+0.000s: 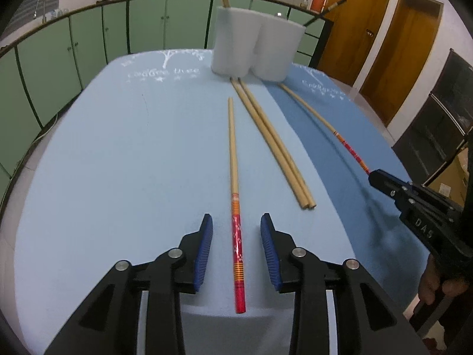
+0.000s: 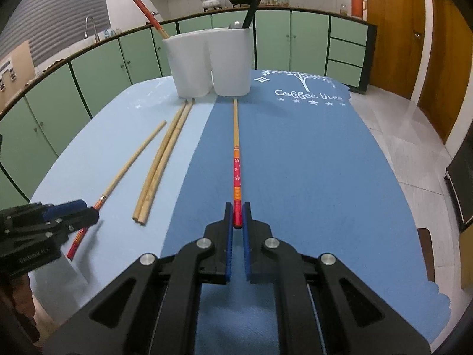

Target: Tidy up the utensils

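Observation:
My left gripper (image 1: 236,222) is open, its jaws on either side of the red end of a red-handled chopstick (image 1: 235,195) that lies on the light blue mat. My right gripper (image 2: 237,211) is shut on the red end of a second red-handled chopstick (image 2: 236,148), which points at the white two-compartment holder (image 2: 207,62). Two plain wooden chopsticks (image 1: 272,142) lie side by side between them. The holder's left cup has red chopsticks (image 2: 150,17); its right cup has black utensils (image 2: 254,3).
The table carries a light blue mat (image 1: 118,153) and a darker blue mat (image 2: 310,162). Green cabinets (image 2: 103,68) run behind the table. Wooden doors (image 1: 372,29) stand at the right. Each gripper shows in the other's view: the right one (image 1: 381,179), the left one (image 2: 85,211).

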`<state>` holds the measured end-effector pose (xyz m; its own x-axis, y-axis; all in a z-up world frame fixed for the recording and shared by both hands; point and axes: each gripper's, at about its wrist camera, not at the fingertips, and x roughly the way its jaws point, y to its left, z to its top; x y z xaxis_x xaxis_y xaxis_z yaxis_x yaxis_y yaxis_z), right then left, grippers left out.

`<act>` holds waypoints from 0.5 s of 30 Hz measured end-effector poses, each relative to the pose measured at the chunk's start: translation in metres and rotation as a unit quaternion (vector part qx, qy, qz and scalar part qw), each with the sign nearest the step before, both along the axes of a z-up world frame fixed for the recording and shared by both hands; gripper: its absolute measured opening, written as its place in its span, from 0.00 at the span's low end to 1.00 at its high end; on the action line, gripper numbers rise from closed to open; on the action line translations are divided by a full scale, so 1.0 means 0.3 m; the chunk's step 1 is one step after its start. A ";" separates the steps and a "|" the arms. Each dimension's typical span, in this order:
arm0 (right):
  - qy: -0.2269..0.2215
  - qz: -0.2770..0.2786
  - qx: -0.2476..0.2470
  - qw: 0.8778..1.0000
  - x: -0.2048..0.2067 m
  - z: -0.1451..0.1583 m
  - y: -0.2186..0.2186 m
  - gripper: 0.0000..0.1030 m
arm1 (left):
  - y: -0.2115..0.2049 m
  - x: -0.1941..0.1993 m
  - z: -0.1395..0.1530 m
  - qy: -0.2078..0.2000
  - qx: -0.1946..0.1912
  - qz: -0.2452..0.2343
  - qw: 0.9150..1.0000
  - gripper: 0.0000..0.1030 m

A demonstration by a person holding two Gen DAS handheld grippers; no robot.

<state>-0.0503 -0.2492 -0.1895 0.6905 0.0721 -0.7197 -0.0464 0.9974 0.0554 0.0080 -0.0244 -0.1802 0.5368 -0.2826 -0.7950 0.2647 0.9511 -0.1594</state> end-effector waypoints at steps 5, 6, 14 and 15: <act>0.001 -0.003 0.001 1.000 0.013 0.000 -0.003 0.05 | -0.027 0.006 -0.007 -0.005 0.023 0.000 1.000 0.05; 0.001 -0.003 0.001 1.000 0.014 -0.001 -0.001 0.05 | -0.030 0.007 -0.006 -0.006 0.024 0.001 1.000 0.05; 0.004 -0.004 -0.002 1.000 0.035 -0.007 -0.005 0.05 | -0.050 0.078 0.007 -0.019 0.026 0.008 0.999 0.05; 0.003 -0.005 -0.002 1.000 0.039 -0.008 -0.004 0.05 | -0.050 0.100 0.009 -0.020 0.027 0.011 0.999 0.05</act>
<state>-0.0387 -0.2505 -0.1918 0.6865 0.0625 -0.7244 -0.0364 0.9980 0.0516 0.0381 -0.0393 -0.1776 0.5734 -0.2285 -0.7867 0.2494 0.9634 -0.0980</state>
